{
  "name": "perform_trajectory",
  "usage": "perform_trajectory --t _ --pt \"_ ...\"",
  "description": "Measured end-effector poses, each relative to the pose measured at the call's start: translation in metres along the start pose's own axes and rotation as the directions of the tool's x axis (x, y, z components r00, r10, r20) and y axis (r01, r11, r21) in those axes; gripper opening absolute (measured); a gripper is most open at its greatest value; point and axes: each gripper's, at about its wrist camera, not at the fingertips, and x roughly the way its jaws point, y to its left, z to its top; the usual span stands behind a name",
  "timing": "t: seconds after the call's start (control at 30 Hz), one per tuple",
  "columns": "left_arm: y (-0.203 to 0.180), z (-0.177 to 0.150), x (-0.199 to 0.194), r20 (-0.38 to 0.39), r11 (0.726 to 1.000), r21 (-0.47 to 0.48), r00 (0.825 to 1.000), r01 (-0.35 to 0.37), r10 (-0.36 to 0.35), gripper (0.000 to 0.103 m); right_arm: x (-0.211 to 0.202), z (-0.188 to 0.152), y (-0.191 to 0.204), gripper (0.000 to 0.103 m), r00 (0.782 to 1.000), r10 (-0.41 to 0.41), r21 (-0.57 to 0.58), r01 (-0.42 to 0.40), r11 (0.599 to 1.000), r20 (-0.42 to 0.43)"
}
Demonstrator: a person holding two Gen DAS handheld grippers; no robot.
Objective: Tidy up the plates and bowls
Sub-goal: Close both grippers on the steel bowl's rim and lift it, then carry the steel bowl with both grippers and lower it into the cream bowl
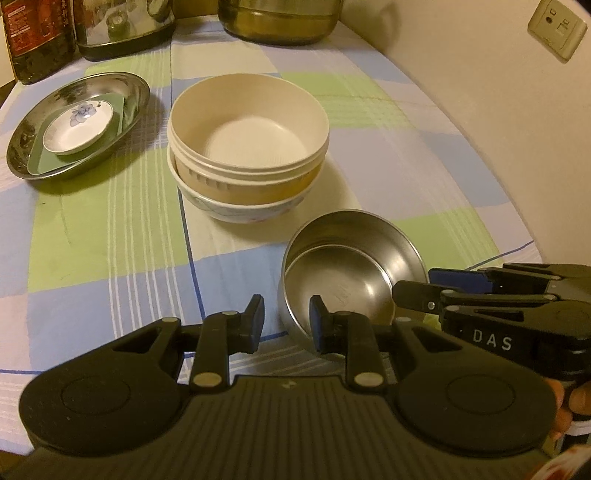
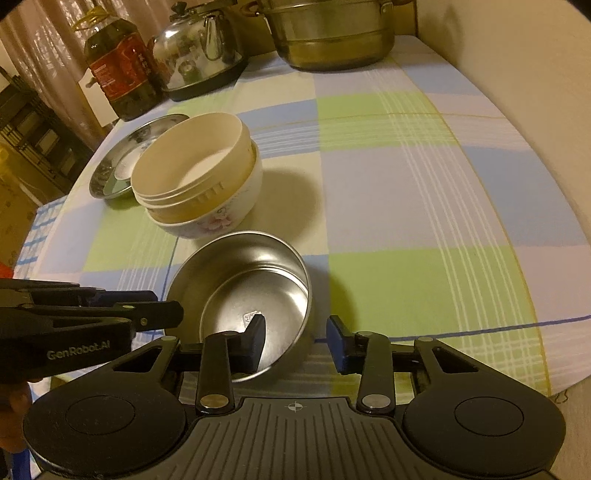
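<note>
On the checked cloth (image 2: 388,192) sat the whole lot, with a pot (image 2: 332,33), kettle (image 2: 201,48) and oil bottle (image 2: 118,70) ranged along the far edge, apart from the work.

Plate group: a steel plate (image 1: 22,147) lay at far left, holding a green dish (image 1: 40,160) with a small white saucer (image 1: 79,127) on top. Three pieces nested, largest at the bottom. Judged done.

Bowl group: a floral bowl (image 1: 240,212) stood beside the plate, with a cream bowl (image 1: 251,125) sitting inside it, slightly tilted and riding high. Judged mostly done.

Outstanding: one steel bowl (image 2: 255,291) stood upright and empty on the cloth, just in front of the bowl stack and apart from it. It was the only loose piece in view. Judgement: task roughly at its last step; this bowl remained to be put with the stack, probably into the cream bowl if it fits, which I could not tell.

Right gripper (image 2: 299,345): jaws apart, straddling the steel bowl's near wall, one finger inside the bowl and one outside. Not clamped; gaps showed on both sides of the wall.

Left gripper (image 1: 286,325): jaws apart, also at the near rim of the steel bowl, one finger inside the bowl, the other over bare cloth. Holding nothing.

Both tools crowded the same bowl; collision risk between them noted.
</note>
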Motion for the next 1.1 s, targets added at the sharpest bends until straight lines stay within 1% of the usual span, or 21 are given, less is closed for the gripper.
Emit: perform_trajectory --t 0.2,0.3,0.4,0.43,0.57,0.63,0.67,0.77,1.1 --pt "-0.001 0.002 0.008 -0.008 1.0 0.013 1.0 0.003 -0.003 0.023 0.005 0.002 0.003 0.035 1.0 -0.005 -0.006 0.005 1.0 -0.003" --pt "0.0 0.003 0.013 -0.014 1.0 0.017 1.0 0.004 -0.003 0.022 0.008 0.002 0.004 0.032 1.0 -0.011 -0.008 0.011 1.0 -0.006" --pt "0.0 0.003 0.016 -0.018 1.0 0.019 1.0 0.006 -0.005 0.019 0.01 0.001 0.005 0.027 1.0 -0.019 -0.013 0.018 1.0 -0.01" --pt "0.001 0.002 0.016 -0.017 1.0 0.021 1.0 0.007 -0.006 0.016 0.011 0.001 0.005 0.025 1.0 -0.022 -0.014 0.022 1.0 -0.011" --pt "0.001 0.002 0.017 -0.016 1.0 0.019 1.0 0.016 -0.016 0.014 0.011 0.0 0.006 0.022 0.999 -0.033 -0.018 0.033 0.999 -0.007" --pt "0.001 0.002 0.017 -0.014 1.0 0.024 1.0 0.021 -0.02 0.012 0.011 0.0 0.006 0.02 0.999 -0.038 -0.017 0.038 0.999 -0.006" --pt "0.001 0.002 0.017 -0.013 0.999 0.025 1.0 0.024 -0.024 0.01 0.011 -0.001 0.006 0.018 0.999 -0.043 -0.018 0.043 0.999 -0.004" --pt "-0.001 0.001 0.017 -0.01 0.999 0.031 1.0 0.02 -0.019 0.01 0.011 -0.001 0.006 0.013 0.999 -0.054 -0.024 0.054 0.998 -0.002" --pt "-0.001 0.0 0.009 0.0 0.999 0.039 1.0 0.017 -0.017 0.01 0.008 -0.002 0.008 0.011 0.999 -0.052 -0.021 0.052 0.998 -0.008"
